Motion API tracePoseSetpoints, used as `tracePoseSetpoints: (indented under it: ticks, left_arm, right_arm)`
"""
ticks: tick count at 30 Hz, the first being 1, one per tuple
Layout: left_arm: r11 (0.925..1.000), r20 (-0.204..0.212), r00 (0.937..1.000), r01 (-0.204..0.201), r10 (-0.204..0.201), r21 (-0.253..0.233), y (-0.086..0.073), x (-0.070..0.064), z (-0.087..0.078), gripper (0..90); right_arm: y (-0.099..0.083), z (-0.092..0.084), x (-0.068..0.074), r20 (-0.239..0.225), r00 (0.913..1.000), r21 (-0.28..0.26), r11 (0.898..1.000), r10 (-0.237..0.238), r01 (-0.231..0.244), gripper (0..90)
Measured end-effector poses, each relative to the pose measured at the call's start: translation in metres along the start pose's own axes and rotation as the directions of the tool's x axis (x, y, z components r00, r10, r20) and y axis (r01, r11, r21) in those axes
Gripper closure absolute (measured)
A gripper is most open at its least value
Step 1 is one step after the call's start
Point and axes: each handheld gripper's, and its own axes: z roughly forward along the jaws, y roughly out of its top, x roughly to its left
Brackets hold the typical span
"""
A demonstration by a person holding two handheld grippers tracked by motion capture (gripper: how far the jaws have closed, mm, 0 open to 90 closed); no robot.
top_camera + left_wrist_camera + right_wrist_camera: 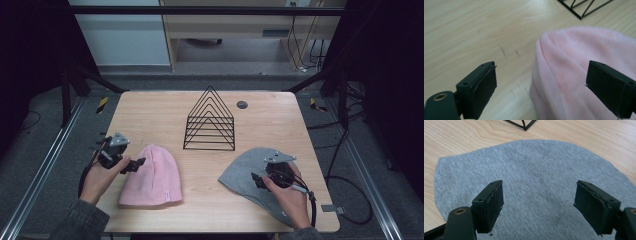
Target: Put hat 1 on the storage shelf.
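Both grippers poised over the hats, nothing gripped yet.

Left gripper (131, 165) gapes wide at the pink hat's (152, 176) side edge, near the table's (150, 107) front-left corner; the right gripper (258, 181), also wide and holding nothing, hovers over the grey hat (243, 172) toward the front-right corner. Best bet, I'd say: drop low, straddle a fabric edge, pinch both layers before lifting toward the wire rack (210, 121).

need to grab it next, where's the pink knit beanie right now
In the high view the pink knit beanie lies flat on the wooden table, front left, beside the left hand-held gripper.
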Motion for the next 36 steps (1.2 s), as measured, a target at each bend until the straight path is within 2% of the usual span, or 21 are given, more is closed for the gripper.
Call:
tracePoseSetpoints:
  ticks: [2, 3, 4, 5, 6, 7, 8, 9, 10, 11, 12, 17, 20, 22, 25, 28, 30, 31, 32, 34, 36]
  left_arm:
    - [0.9993, 0.030, 0.9995, -0.008, 0.006, 0.036, 0.013, 0.007, 0.007, 11.2]
    - [0.9993, 0.030, 0.9995, -0.008, 0.006, 0.036, 0.013, 0.007, 0.007, 12.2]
    - [0.9999, 0.049, 0.9988, 0.003, -0.004, 0.017, 0.020, 0.014, 0.010, 15.3]
    - [0.9996, 0.068, 0.9973, 0.027, -0.027, -0.004, 0.020, 0.016, 0.011, 18.8]
    - [0.9996, 0.068, 0.9973, 0.027, -0.027, -0.004, 0.020, 0.016, 0.011, 20.2]
    - [0.9986, 0.071, 0.9962, 0.051, -0.050, -0.013, 0.018, 0.017, 0.014, 20.2]
    - [0.9995, 0.068, 0.9972, 0.031, -0.032, 0.009, 0.016, 0.017, 0.015, 21.4]
    - [0.9995, 0.043, 0.9989, 0.015, -0.016, 0.029, 0.013, 0.015, 0.013, 21.0]
    - [0.9995, 0.043, 0.9989, 0.015, -0.016, 0.029, 0.013, 0.015, 0.013, 20.8]
    - [0.9993, 0.045, 0.9986, 0.026, -0.027, 0.029, 0.010, 0.014, 0.012, 20.8]
    - [0.9986, 0.063, 0.9973, 0.035, -0.038, 0.039, 0.007, 0.013, 0.011, 19.1]
    - [0.9984, 0.072, 0.9965, 0.039, -0.042, 0.040, 0.009, 0.009, 0.010, 17.8]
    - [0.9985, 0.056, 0.9984, 0.007, -0.010, 0.054, 0.012, 0.005, 0.011, 21.3]
    - [0.9978, 0.038, 0.9992, 0.012, -0.015, 0.065, 0.011, 0.004, 0.015, 23.7]
    - [0.9964, 0.053, 0.9984, 0.017, -0.022, 0.083, 0.006, 0.004, 0.024, 27.4]
    - [0.9888, 0.063, 0.9980, 0.000, -0.010, 0.150, -0.002, 0.005, 0.037, 30.5]
    - [0.9876, 0.097, 0.9952, -0.007, -0.008, 0.157, -0.004, 0.003, 0.041, 34.8]
    - [0.9876, 0.097, 0.9952, -0.007, -0.008, 0.157, -0.004, 0.003, 0.041, 37.5]
    - [0.9886, 0.127, 0.9919, -0.012, -0.007, 0.150, -0.003, 0.001, 0.041, 37.5]
    - [0.9868, 0.165, 0.9862, -0.025, -0.001, 0.160, -0.003, -0.002, 0.044, 48.4]
    - [0.9875, 0.176, 0.9843, -0.026, -0.002, 0.156, -0.003, -0.002, 0.045, 56.1]
  right_arm:
    - [-0.001, 0.000, 0.000, 0.016, 0.9999, -0.004, 1.000, -0.006, 0.006, 24.2]
    - [-0.001, 0.000, 0.001, 0.023, 0.9997, -0.007, 1.000, -0.011, 0.011, 24.9]
    - [-0.002, -0.001, 0.001, 0.032, 0.9994, -0.014, 1.000, -0.016, 0.017, 25.9]
    - [-0.002, -0.001, 0.001, 0.034, 0.9993, -0.016, 1.000, -0.016, 0.017, 26.9]
    - [-0.002, -0.001, 0.001, 0.034, 0.9993, -0.016, 1.000, -0.016, 0.017, 26.9]
    - [-0.003, -0.001, 0.001, 0.031, 0.9994, -0.016, 1.000, -0.014, 0.015, 28.0]
    - [-0.004, -0.001, 0.001, 0.027, 0.9996, -0.013, 1.000, -0.006, 0.007, 28.7]
    - [-0.004, 0.000, 0.001, 0.032, 0.9994, -0.012, 1.000, -0.011, 0.011, 30.2]
    - [-0.004, 0.000, 0.001, 0.032, 0.9994, -0.012, 1.000, -0.011, 0.011, 30.2]
    - [-0.004, 0.001, 0.001, 0.030, 0.9995, -0.012, 1.000, -0.010, 0.010, 30.8]
    - [-0.003, 0.000, 0.001, 0.029, 0.9996, -0.020, 1.000, -0.002, 0.002, 31.0]
    - [-0.001, -0.001, 0.001, 0.027, 0.9992, -0.014, 1.000, 0.028, -0.028, 28.6]
    - [-0.001, -0.001, -0.001, 0.007, 0.9986, -0.021, 0.998, 0.052, -0.052, 28.9]
    - [-0.001, 0.000, -0.001, 0.007, 0.9986, -0.019, 0.998, 0.052, -0.052, 29.8]
    - [-0.001, 0.001, 0.000, -0.002, 0.9989, -0.011, 0.999, 0.047, -0.047, 30.2]
    - [-0.001, 0.002, 0.002, -0.004, 0.9993, -0.003, 0.999, 0.037, -0.037, 30.2]
    - [-0.001, 0.003, 0.004, -0.012, 0.9992, -0.002, 0.999, 0.038, -0.038, 30.6]
    - [-0.001, 0.003, 0.004, -0.012, 0.9992, -0.002, 0.999, 0.038, -0.038, 30.6]
    - [-0.001, 0.003, 0.004, -0.015, 0.9991, -0.001, 0.999, 0.040, -0.040, 30.7]
    - [-0.001, 0.004, 0.004, -0.018, 0.9992, 0.006, 0.999, 0.035, -0.035, 31.0]
    - [-0.001, 0.005, 0.004, -0.017, 0.9992, 0.010, 0.999, 0.036, -0.036, 31.2]
